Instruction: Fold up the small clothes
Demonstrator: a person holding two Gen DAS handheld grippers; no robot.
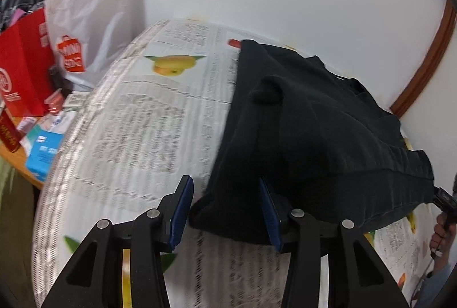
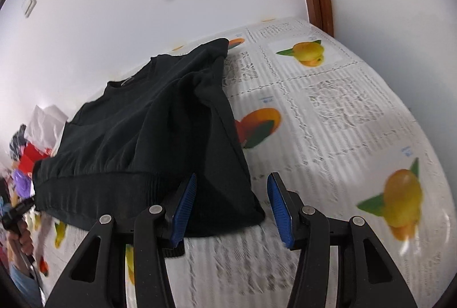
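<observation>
- left wrist view: the left gripper (image 1: 225, 211) stands wide open, blue pads spread, with the near left corner of the black sweater (image 1: 308, 136) between them. the right pad (image 1: 270, 219) seems tucked against or under the hem; i cannot tell whether it touches. nothing is clamped.
- the sweater lies on the fruit-print table cover (image 1: 137, 136), sleeves already folded in over the body, ribbed hem toward the camera and neck toward the wall. the hem corner looks lifted a little off the cover.
- off to the left edge sit a red paper bag (image 1: 22, 71), a white plastic bag (image 1: 94, 22) and a blue box (image 1: 44, 154), well apart from the garment.
- right wrist view: the right gripper (image 2: 232, 208) is just as wide open, straddling the near right corner of the same sweater (image 2: 148, 136). the left pad (image 2: 184, 211) overlaps the hem; it holds nothing firmly.
- the cover (image 2: 328, 122) to the right lies bare of cloth.
- risks, as i judge them: if the jaws shut on only the top layer, the tucked sleeves could slide out when the hem is carried toward the neck. an uneven lift between the two sides would skew the fold. the glossy cover could let the whole garment slip away instead of folding.
</observation>
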